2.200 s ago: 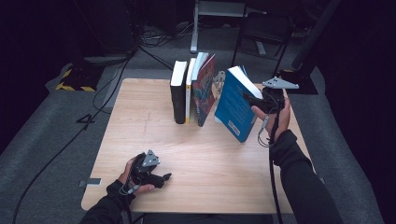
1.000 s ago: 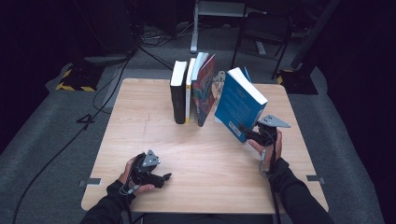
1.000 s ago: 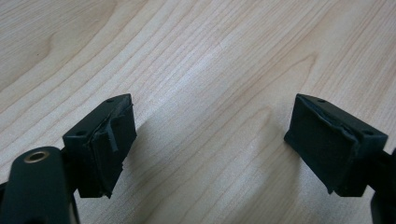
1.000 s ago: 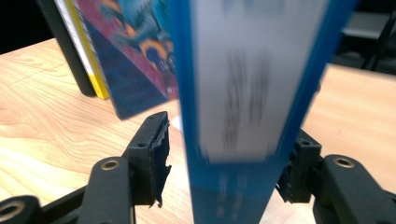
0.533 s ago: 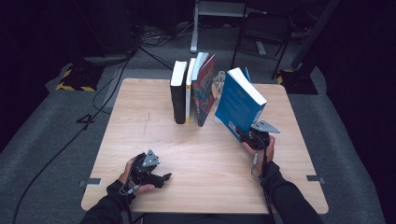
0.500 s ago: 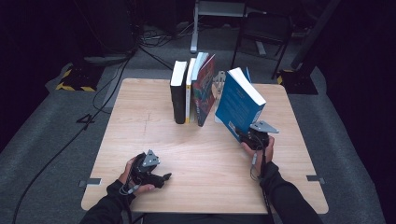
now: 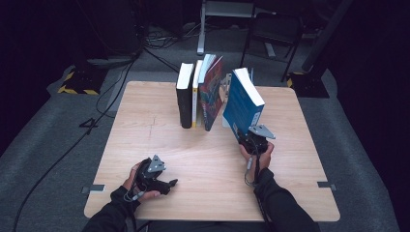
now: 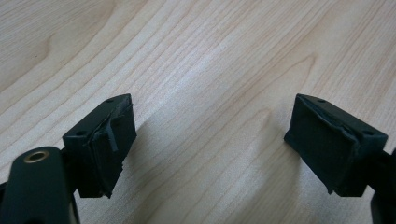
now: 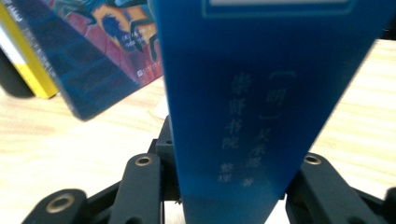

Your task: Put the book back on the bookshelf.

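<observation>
Two claws: the right claw [image 7: 248,137] has just closed on the blue book [image 7: 240,105], tilted near the book row [image 7: 199,94]. Next, stand it straight. The left claw [image 8: 210,144] rests open on the bench [image 7: 145,125].

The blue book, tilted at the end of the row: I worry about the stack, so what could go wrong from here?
1. The blue book leans, gripped only at its bottom spine corner by the right gripper, whose jaws have just been closing on it; it could twist or slip.
2. Swung left, it could hit the slanted colourful book and topple the row.
3. The left gripper rests open on the table, too far off to steady anything.
</observation>
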Motion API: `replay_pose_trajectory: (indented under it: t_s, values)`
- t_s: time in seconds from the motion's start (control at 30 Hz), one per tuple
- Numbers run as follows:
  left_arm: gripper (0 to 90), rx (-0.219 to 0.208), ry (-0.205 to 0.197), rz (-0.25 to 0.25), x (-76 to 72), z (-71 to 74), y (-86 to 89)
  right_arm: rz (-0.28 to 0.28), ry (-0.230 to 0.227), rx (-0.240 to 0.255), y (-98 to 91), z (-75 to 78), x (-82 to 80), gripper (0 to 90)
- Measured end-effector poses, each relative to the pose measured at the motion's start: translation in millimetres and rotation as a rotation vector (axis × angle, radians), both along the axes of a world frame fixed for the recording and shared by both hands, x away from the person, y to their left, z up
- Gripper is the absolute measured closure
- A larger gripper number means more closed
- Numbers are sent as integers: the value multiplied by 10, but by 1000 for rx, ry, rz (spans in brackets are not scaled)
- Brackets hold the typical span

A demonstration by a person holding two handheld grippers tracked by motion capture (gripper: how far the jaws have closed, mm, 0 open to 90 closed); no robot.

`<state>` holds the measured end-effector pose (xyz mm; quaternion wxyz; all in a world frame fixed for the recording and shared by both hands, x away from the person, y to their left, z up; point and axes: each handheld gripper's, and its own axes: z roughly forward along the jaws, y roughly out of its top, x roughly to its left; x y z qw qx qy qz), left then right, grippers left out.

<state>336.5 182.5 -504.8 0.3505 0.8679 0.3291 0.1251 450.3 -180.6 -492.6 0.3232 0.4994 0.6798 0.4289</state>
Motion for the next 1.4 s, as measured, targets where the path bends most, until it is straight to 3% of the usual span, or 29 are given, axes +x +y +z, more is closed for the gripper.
replay_pose_trajectory:
  t_s: [0.17, 0.5, 0.7, 0.87, 1.03, 1.17, 1.23, 1.4]
  values:
    - [155, -1, 2, 1, 0, 0, -3, -39, -3, 13, 89, -2, 122, 604]
    - [155, -2, 2, 0, 3, -1, -6, -38, 3, 16, 68, 3, 258, 592]
    - [156, -1, 1, -3, 5, 0, -5, -21, 26, 21, -24, 46, 245, 493]
    - [156, -2, 1, -2, 3, 0, -6, 54, 3, -35, -158, 123, 88, 448]
    - [156, -1, 1, -3, 4, 0, -5, 129, 22, -43, -295, 144, -19, 462]
    - [159, 1, -5, -3, -1, 1, -9, 190, 31, -28, -368, 115, -87, 617]
    - [158, 0, -4, -2, 3, 0, -10, 190, 15, -61, -323, 109, -90, 613]
    - [157, 2, -6, -4, 5, 1, -9, 171, 25, -26, -267, 99, -22, 605]
